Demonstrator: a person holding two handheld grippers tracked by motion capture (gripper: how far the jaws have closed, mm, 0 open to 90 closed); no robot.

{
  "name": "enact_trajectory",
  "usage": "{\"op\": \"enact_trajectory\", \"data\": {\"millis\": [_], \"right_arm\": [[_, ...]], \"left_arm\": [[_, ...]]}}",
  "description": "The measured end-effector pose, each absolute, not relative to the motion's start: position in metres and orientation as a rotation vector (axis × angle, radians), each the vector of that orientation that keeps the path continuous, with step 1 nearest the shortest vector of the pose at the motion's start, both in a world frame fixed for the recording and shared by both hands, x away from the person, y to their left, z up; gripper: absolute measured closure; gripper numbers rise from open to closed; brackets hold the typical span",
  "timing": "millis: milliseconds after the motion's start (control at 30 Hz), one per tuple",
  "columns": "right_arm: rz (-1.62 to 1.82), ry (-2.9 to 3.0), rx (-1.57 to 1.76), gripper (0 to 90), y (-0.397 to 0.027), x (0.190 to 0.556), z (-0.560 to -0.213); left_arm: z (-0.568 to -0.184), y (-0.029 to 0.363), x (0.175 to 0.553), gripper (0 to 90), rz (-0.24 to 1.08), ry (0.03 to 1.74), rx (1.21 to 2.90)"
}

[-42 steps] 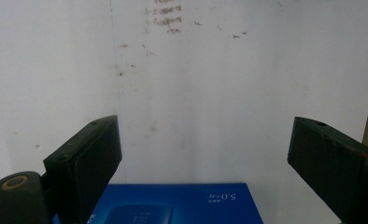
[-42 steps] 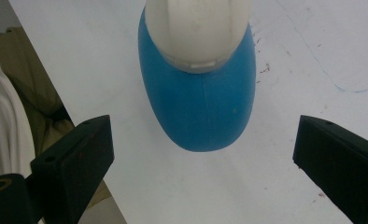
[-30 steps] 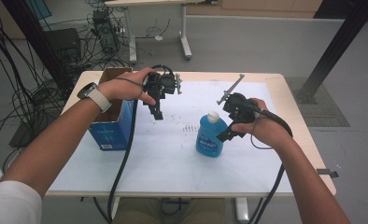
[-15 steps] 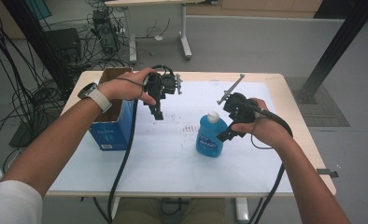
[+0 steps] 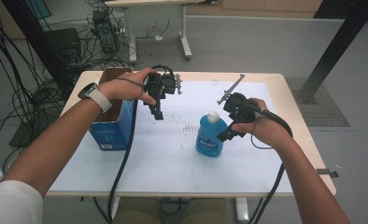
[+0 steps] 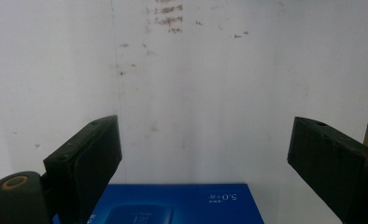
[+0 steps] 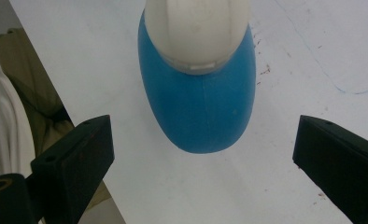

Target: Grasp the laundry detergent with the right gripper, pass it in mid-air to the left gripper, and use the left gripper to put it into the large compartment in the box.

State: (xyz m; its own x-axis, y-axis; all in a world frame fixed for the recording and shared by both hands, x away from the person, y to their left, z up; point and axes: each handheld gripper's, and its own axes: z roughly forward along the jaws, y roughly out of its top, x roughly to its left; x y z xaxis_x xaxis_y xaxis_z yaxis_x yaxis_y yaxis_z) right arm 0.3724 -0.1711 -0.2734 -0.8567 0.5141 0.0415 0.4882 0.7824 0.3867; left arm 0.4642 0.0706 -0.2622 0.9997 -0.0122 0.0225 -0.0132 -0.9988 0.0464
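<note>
While the blue bottle (image 5: pixel 212 136) stands unobstructed, a blue box (image 5: pixel 113 129) sits leftward.

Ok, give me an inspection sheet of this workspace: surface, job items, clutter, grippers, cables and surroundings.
Surface: white table, faint dark smudges near the middle.
Job's things: blue bottle with white cap, upright; open blue cardboard box at the left side.
Clutter: nothing seen.
Grippers: left hand-held gripper open, empty, above the table beside the box; right hand-held gripper open, just right of the bottle, jaws not touching it.
Cables: one black cable trails from each gripper off the near edge.
Surroundings: grey floor, tangled floor cables at left, another desk's legs behind.
</note>
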Motion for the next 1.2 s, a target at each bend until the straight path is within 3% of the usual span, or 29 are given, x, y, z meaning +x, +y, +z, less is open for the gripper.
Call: {"op": "enact_trajectory", "data": {"millis": [1200], "right_arm": [[0.609,2.901,0.817,5.4,-0.1708,0.3729,-0.2736]], "left_arm": [[-0.2625,0.0715,0.4646,10.2,0.034,-0.016,3.09]]}}
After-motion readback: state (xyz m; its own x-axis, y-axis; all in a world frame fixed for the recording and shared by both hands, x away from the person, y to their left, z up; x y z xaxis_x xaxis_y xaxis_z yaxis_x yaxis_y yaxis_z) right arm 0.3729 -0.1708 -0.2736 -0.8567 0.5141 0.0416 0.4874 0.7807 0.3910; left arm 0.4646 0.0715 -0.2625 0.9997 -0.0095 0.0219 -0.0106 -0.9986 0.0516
